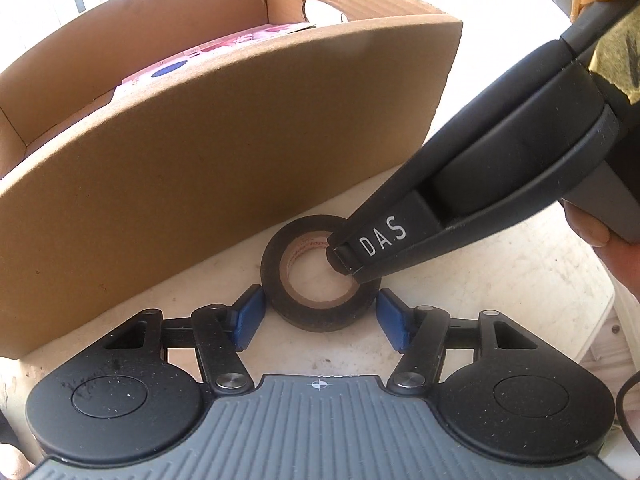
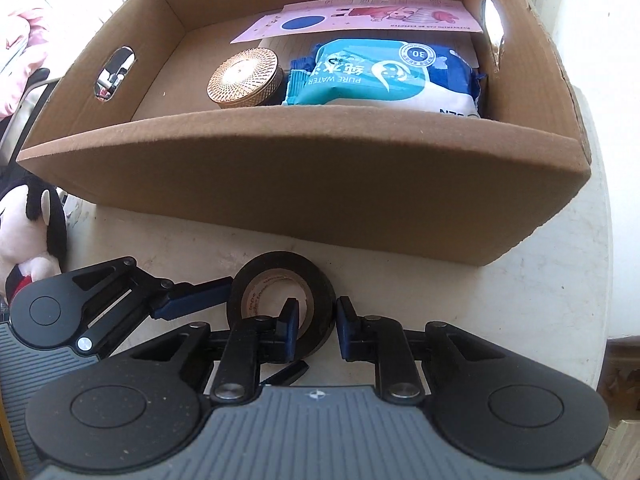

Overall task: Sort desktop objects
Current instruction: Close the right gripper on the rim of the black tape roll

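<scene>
Table (image 2: 520,300): pale off-white top, scuffed and speckled with small marks, its rounded edge showing at the right. In the left wrist view the same top (image 1: 520,288) is sunlit and blotchy.

Plush toy (image 2: 28,236): off the table's left edge, pale pink-white body, black ear, a bit of red low down. Only partly in view.

Pink cloth (image 2: 16,40): upper left, bunched, washed out by strong daylight.

Thin black cable (image 1: 624,412): curves along the right edge of the left wrist view.

Wooden floor (image 2: 626,444): light boards, lower right, beyond the table.
</scene>
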### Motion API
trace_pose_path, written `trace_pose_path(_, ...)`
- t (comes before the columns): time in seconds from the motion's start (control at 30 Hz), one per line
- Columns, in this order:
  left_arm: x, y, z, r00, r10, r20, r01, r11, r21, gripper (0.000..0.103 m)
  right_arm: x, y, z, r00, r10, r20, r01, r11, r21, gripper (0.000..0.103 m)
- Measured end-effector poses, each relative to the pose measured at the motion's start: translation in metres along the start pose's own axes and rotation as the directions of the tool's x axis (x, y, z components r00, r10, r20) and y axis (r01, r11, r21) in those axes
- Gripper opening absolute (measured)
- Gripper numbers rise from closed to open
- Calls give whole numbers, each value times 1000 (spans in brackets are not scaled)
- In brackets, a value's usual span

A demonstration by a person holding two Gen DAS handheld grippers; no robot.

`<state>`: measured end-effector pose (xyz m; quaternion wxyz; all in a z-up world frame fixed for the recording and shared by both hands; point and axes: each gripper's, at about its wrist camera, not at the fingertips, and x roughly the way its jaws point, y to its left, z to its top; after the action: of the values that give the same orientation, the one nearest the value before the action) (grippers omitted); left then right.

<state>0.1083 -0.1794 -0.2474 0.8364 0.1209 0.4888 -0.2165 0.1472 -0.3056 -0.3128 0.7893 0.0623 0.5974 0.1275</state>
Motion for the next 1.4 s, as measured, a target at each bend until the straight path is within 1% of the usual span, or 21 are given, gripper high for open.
trace_pose_path(0.23, -3, -1, -5, 999, -13, -30, 13, 1000, -6, 61, -2, 1, -5, 999, 23, -28, -23, 1000, 14, 21)
trace_pose_path(0.43, -8, 2, -12, 998, -30, -51, 27, 998, -49, 61, -7, 7, -8, 999, 33, -31, -33, 999, 10, 20)
trace_pose_path(0.73, -15, 4, -21, 998, -22, -55, 19, 998, -58, 61, -6, 14, -9, 999, 38, -30, -38, 999, 9, 20)
trace_pose_path(0.93, -12, 3, -29, 998, -17, -55, 15, 999, -44, 61, 1, 19, -10, 999, 18, -29, -19, 1000, -16, 20)
trace_pose_path(1.07, -13, -3, -36, 999, 5, -34, -5, 1000, 6, 61, 2, 20, -10, 999, 12, -30, -12, 1000, -21, 20)
trace_pose_path(1.13, -13, -4, -40, 1000, 3, -25, -3, 1000, 17, 62, 4, 23, -9, 999, 10, -34, -11, 1000, -21, 20)
trace_pose_path(1.3, -12, -3, -46, 1000, -6, -1, 6, 1000, 19, 69, 6, 28, -7, 1000, 1, -27, -2, 999, -46, 21)
trace_pose_path(1.4, -11, -4, -49, 1000, -10, 17, 10, 999, 34, 70, 4, 28, -8, 1000, -11, -16, 10, 997, -74, 22)
